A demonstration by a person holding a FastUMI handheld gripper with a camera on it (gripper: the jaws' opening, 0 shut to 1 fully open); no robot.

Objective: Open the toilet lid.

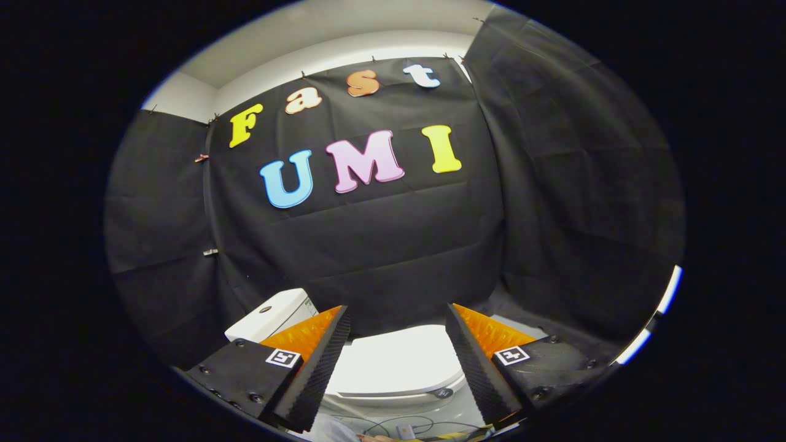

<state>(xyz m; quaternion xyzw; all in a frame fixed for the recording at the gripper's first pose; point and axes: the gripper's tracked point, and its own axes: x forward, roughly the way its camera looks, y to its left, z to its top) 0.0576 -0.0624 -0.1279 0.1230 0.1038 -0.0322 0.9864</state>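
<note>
A white toilet stands low ahead, below my fingers. Its lid (393, 362) lies flat and closed over the bowl, seen in the gap between the fingers. The white cistern (273, 313) with a round button on top rises behind the left finger. My gripper (398, 314) hangs above the toilet, open wide, with nothing between its black and orange fingers (313, 362). The fingertips are apart from the lid.
Black cloth walls close in the booth behind and to both sides of the toilet. Grey cables (399, 425) and a small white box lie on the floor in front of the bowl. A hand's edge shows beside them.
</note>
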